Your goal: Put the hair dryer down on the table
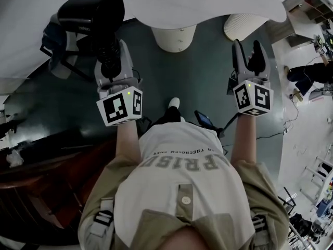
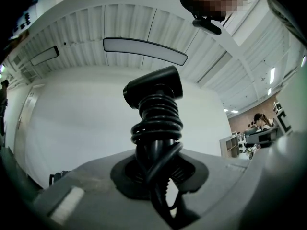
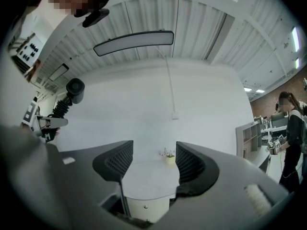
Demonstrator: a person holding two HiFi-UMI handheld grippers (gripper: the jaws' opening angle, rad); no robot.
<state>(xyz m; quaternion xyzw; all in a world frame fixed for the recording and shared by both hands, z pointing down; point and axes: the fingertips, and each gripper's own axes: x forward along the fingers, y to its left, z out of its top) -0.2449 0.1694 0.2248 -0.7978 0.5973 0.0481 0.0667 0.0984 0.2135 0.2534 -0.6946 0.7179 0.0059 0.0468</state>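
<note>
While the left tool [image 1: 111, 56] clamps its cord-wrapped handle [image 2: 156, 123], the dryer [image 1: 91, 13] above looks rigid and top-heavy; the right tool [image 1: 248, 53] gapes empty.

hair dryer [image 1: 91, 14] black | table [image 1: 208, 4] white | floor [image 1: 203, 72] dark teal | shirt [image 1: 182, 186] white

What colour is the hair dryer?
The hair dryer is black, and so is its coiled cord. The left gripper view shows it best.

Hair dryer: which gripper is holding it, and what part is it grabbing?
The left gripper holds the black hair dryer by its handle, where the cord is coiled round it. The right gripper holds nothing; its jaws stand apart.
</note>
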